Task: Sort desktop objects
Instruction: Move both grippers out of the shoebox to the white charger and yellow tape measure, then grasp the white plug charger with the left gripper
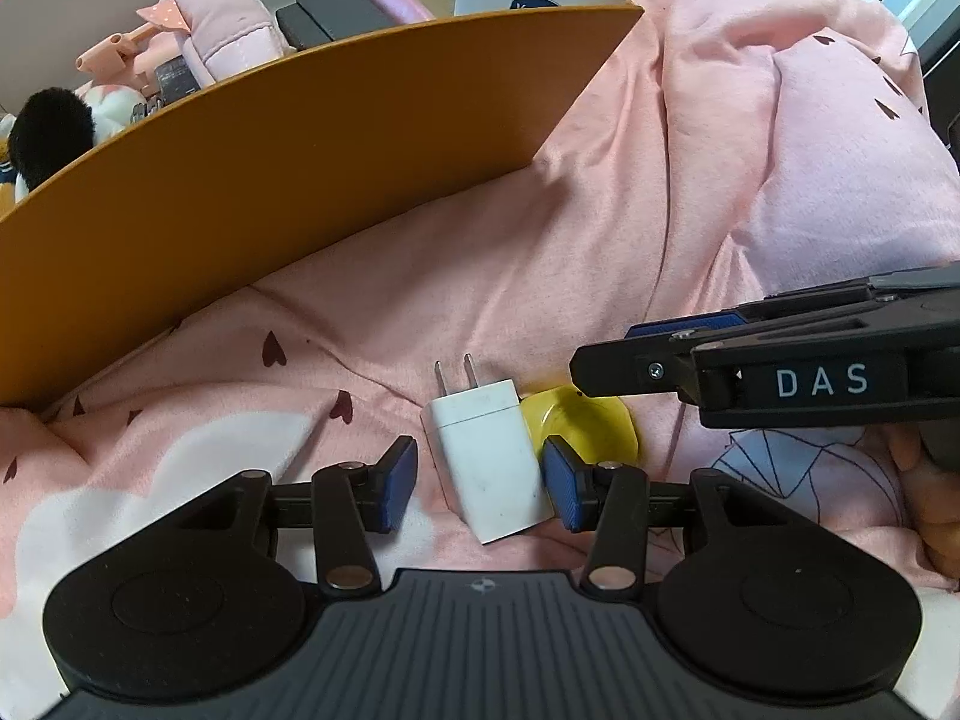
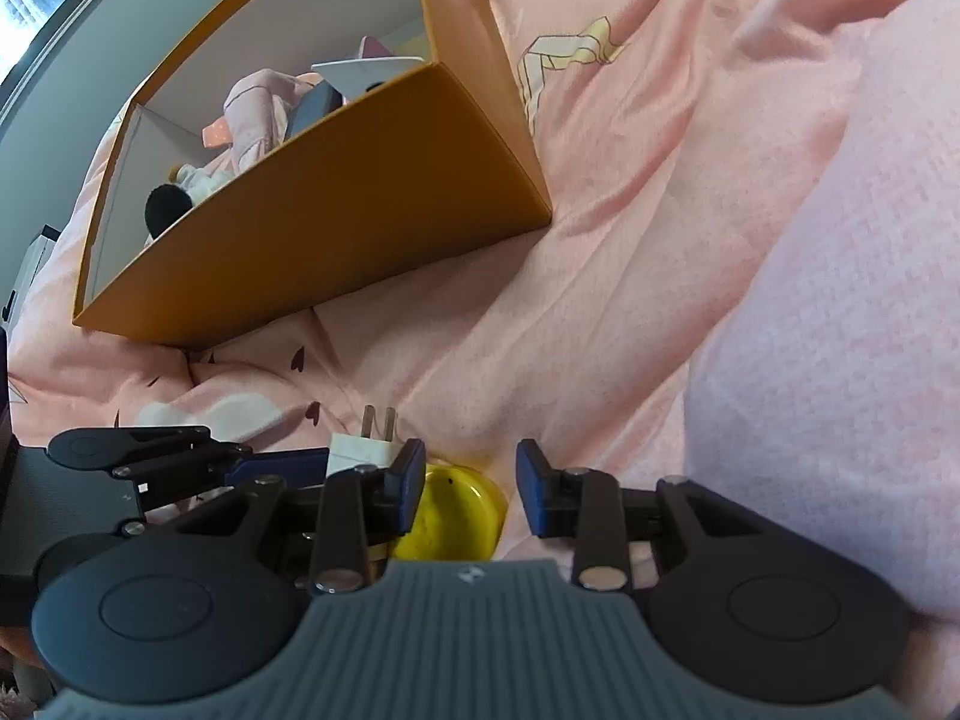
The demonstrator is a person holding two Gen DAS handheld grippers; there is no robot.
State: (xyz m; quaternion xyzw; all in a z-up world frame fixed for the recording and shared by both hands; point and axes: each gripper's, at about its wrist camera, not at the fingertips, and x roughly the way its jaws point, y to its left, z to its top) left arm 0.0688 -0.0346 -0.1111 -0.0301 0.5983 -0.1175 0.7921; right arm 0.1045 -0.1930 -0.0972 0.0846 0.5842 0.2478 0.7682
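While both tools sit low over the bed sheet (image 1: pixel 570 228), left hand-held gripper (image 1: pixel 480 483) stands wide around the white charger (image 1: pixel 489 456), pads not pressing yet. Right hand-held gripper (image 2: pixel 471 483) is half open around the yellow disc (image 2: pixel 456 516), no contact visible. Charger and disc touch each other, so closing on one could drag the other, and the two tools may collide. Soft sheet could let the charger tip and slip out. Orange box (image 1: pixel 270 180) beyond already holds a pink pouch (image 1: pixel 225 12) and other bits.

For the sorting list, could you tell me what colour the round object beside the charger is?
Yellow; the round object shows best in the left wrist view, beside the white charger.
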